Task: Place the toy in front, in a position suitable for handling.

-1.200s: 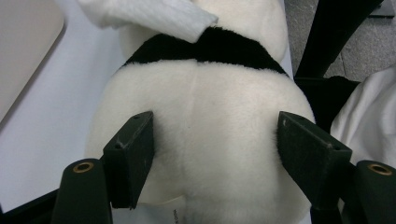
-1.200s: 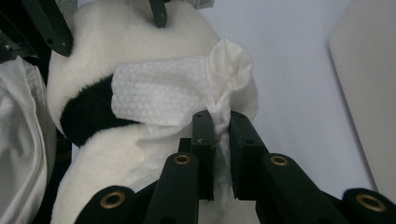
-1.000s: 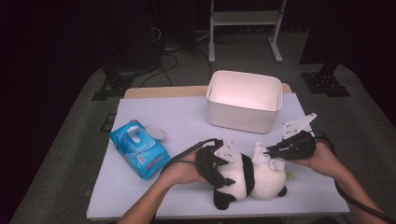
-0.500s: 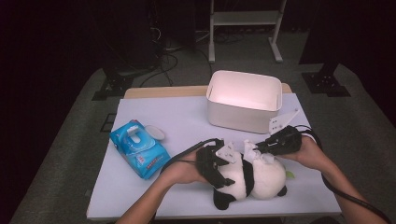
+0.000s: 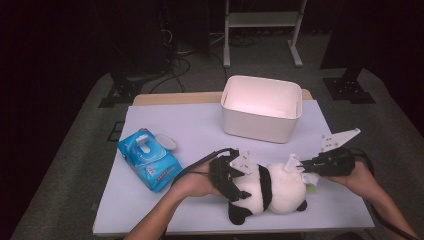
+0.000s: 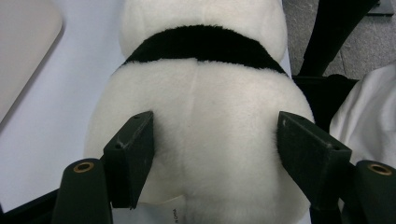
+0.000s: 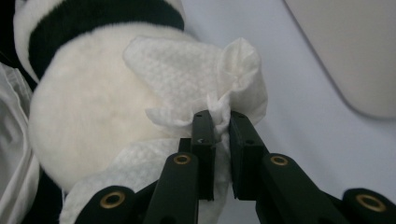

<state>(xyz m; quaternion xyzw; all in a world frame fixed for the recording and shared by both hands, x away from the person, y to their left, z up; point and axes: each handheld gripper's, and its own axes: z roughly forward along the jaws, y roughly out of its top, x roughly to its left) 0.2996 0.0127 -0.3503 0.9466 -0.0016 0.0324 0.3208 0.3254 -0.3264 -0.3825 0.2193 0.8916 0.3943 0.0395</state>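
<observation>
1. The table (image 5: 200,125) has a pale sheet on top. The far left part is bare – lots of room there.
2. The white bin (image 5: 262,107) sits at the far side, right of the middle. There is a clear strip between it and the toy.
3. The toy panda (image 5: 272,190) lies on its side near the near edge, right of the middle.
4. The blue pack of wipes (image 5: 148,159) lies on the left, apart from the panda, not far from the left edge.
5. The left gripper (image 5: 231,175) squeezes the panda's soft body between its jaws.
6. The right gripper (image 7: 220,125) is clenched on a white wipe (image 7: 187,70) – the wipe rests on the panda's white fur.
</observation>
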